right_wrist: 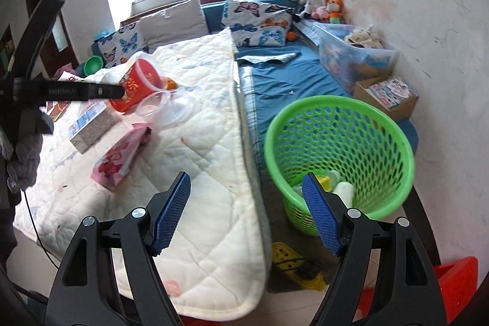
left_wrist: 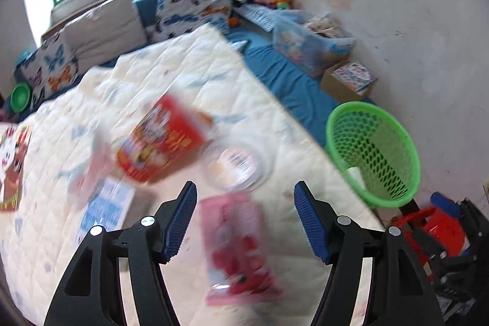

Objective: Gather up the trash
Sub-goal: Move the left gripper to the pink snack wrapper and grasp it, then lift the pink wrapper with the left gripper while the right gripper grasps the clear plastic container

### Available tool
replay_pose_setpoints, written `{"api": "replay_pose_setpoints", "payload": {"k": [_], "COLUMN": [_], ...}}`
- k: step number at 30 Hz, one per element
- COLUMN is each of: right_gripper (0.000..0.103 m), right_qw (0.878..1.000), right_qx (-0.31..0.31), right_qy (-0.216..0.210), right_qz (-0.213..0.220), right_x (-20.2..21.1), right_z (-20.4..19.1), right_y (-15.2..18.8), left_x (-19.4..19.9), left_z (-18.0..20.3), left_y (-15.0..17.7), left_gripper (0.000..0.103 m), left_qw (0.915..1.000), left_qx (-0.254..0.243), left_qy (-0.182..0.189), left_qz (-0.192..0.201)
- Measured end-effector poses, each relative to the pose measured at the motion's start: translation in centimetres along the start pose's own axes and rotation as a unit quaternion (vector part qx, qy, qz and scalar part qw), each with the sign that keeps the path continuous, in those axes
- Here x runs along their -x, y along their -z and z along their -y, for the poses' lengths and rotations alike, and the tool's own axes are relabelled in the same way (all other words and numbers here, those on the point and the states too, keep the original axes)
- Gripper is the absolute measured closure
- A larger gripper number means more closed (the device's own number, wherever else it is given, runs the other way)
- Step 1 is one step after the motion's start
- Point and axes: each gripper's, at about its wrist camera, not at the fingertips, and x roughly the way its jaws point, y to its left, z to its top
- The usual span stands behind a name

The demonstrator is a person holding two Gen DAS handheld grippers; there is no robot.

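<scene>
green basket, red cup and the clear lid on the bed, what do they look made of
Green basket: moulded plastic, slightly glossy, going by its perforated walls. Red cup: probably printed paper or thin plastic; too blurred to settle. Clear lid: thin transparent plastic, the quilt showing through.

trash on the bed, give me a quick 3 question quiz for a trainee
1. True or false: the green mesh basket already has items inside.
2. Which item lies nearest the left hand-held gripper: A) red noodle cup B) pink snack packet C) blue and white carton?
3. Fill in: the right hand-held gripper is ____, holding nothing.

Key
1. True: a white bottle and other pieces lie at the bottom.
2. B: it lies between and just beyond the open fingers.
3. Open.
</scene>
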Motion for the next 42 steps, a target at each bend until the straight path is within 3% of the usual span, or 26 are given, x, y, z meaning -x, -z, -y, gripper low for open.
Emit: {"api": "replay_pose_setpoints", "payload": {"k": [4,6,11,20,22,27,33,42], "right_gripper": [0.027,0.027,0.027,0.027,0.027,0.027,0.027,0.027], "right_qw": [1.000,1.000,1.000,1.000,0.999,0.999,0.998,0.994], "right_qx": [0.009,0.012,0.017,0.021,0.023,0.037,0.056,0.080], "right_qy": [-0.005,-0.006,-0.006,-0.012,-0.014,-0.017,-0.025,-0.062], "right_qz": [-0.001,-0.002,-0.008,-0.017,-0.019,-0.021,-0.024,-0.033], "right_x": [-0.4,-0.4,-1.0,-1.9,-2.1,-2.5,-3.1,-5.3], "right_z": [-0.9,-1.2,-1.4,-1.6,-1.8,-2.7,-4.1,-6.8], "right_y": [-0.4,-0.4,-0.5,-0.6,-0.7,-1.1,-1.8,-3.3], "left_x": [-1.1,-1.8,-3.8,-6.4,-6.6,-6.5,-5.6,-2.4], "left_z": [-1.7,-2.0,-1.5,-2.1,-2.2,-2.3,-2.5,-3.7], "left_y": [1.9,2.7,4.0,5.2,5.4,5.7,6.0,6.1], "left_gripper": [0.033,0.026,0.020,0.020,0.025,0.049,0.064,0.070], "left_qw": [0.9994,0.9989,0.9978,0.9946,0.9945,0.9944,0.9955,0.9976], "left_qx": [0.023,0.028,0.031,0.046,0.047,0.048,0.046,0.039], "left_qy": [-0.007,-0.009,-0.002,-0.016,-0.013,0.000,0.007,0.007], "left_qz": [-0.024,-0.035,-0.059,-0.091,-0.092,-0.094,-0.083,-0.056]}}
